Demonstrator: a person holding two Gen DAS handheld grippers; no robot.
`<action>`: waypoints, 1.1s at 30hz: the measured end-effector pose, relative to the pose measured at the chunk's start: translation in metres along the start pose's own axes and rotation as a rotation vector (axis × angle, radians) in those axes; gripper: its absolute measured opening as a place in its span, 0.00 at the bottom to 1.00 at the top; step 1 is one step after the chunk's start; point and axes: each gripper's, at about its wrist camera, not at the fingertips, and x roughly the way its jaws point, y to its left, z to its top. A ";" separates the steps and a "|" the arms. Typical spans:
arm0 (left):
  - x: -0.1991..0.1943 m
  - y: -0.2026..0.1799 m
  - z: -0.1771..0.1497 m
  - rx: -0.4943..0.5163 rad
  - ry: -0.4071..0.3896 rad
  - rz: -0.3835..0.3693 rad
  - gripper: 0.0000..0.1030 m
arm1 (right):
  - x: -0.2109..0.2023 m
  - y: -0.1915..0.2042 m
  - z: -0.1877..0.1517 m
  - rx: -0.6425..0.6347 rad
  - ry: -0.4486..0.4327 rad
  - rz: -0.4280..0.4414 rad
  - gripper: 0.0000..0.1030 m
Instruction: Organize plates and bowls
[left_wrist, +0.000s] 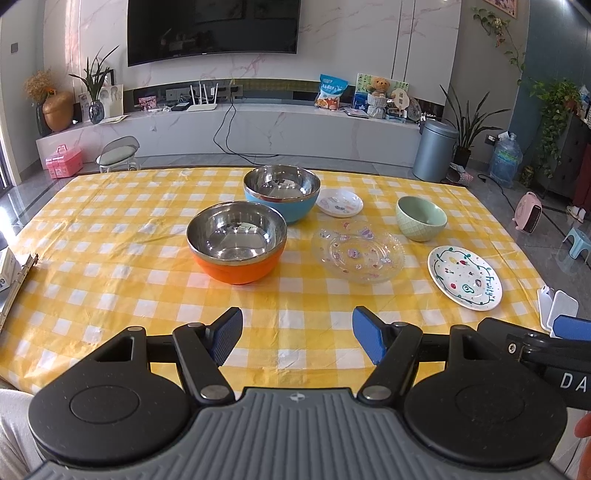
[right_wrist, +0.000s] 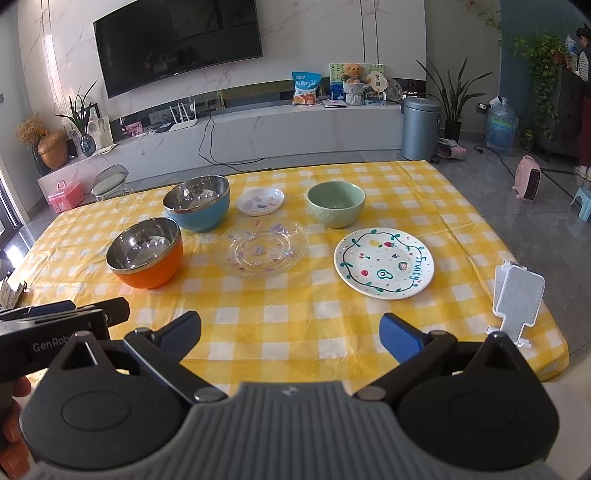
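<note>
Both grippers — left, right — spread empty over near edge of yellow-checked table; clear glass patterned plate mid-table looks brittle, slick — pinch its raised rim.

Yellow-white checked tablecloth covers the table. White plastic stand upright near its right edge. Behind: wall TV above a marble console holding a white router, snack bag and teddy bear. On the floor: grey bin, water jug, pink heater, pink case, small chair.
</note>
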 end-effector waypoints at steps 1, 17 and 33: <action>0.001 0.001 0.000 -0.001 0.003 0.000 0.78 | 0.000 0.000 0.000 -0.001 0.001 0.001 0.98; 0.022 0.016 0.034 0.072 0.011 -0.005 0.78 | 0.028 0.026 0.033 -0.053 -0.016 0.062 0.97; 0.103 0.104 0.091 -0.048 0.132 0.004 0.54 | 0.133 0.092 0.095 -0.052 0.083 0.157 0.73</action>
